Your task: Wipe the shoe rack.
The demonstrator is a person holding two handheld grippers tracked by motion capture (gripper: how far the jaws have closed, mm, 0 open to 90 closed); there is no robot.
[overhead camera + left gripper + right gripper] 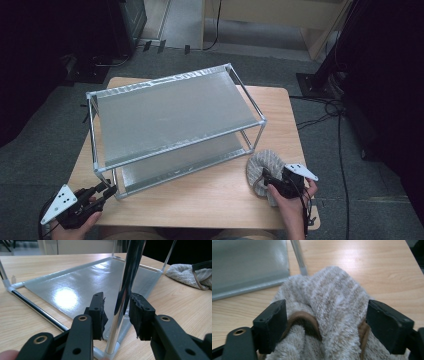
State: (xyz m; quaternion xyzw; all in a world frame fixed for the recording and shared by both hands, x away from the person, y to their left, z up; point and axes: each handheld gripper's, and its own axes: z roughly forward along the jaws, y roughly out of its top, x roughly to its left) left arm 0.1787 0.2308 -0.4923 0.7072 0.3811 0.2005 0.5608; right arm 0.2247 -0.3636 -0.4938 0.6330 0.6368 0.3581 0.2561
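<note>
A lab or studio: grey carpet (pixel 45 135), black stands and trailing cables (pixel 320 107) at the frame's right (dark curtains on both sides), a small wooden table (pixel 210 200).

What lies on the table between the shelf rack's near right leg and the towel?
Bare wooden table separates the rack's leg from the towel, seen in the high view.

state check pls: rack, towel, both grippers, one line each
rack: upright on the table, both shelves bare
rack's front post: between the left gripper's jaws, pads not pressing on it
towel: bunched on the table beside the rack
left gripper: open
right gripper: open wide, jaws astride the towel
</note>
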